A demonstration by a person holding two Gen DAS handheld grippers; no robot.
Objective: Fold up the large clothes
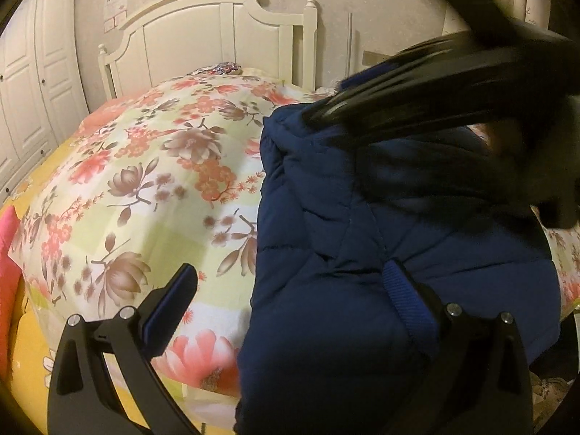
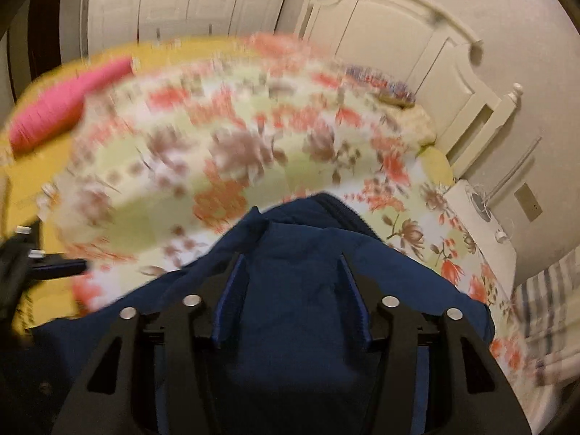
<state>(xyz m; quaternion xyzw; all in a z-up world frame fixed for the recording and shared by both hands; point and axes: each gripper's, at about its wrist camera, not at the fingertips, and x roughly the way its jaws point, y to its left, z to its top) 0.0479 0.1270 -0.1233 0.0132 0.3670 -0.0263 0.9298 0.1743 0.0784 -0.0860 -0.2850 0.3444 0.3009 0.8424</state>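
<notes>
A navy padded jacket (image 1: 362, 253) lies on the floral quilt (image 1: 145, 166) of a bed. In the left wrist view my left gripper (image 1: 291, 268) stands wide open. Its left finger hangs over the quilt and its right finger rests on the jacket, whose edge runs between them. My right gripper (image 2: 291, 272) is shut on a thick bunch of the jacket (image 2: 290, 326), and the fabric stays sharp while the bed behind it blurs. From the left wrist view the right gripper's black fingers (image 1: 362, 105) show blurred over the far end of the jacket.
A white headboard (image 1: 217, 29) stands at the far end of the bed, with white wardrobe doors (image 1: 32, 83) to its left. A pink cushion (image 2: 65, 108) lies on the yellow sheet (image 2: 25, 177). A white nightstand (image 2: 478, 214) sits beside the bed.
</notes>
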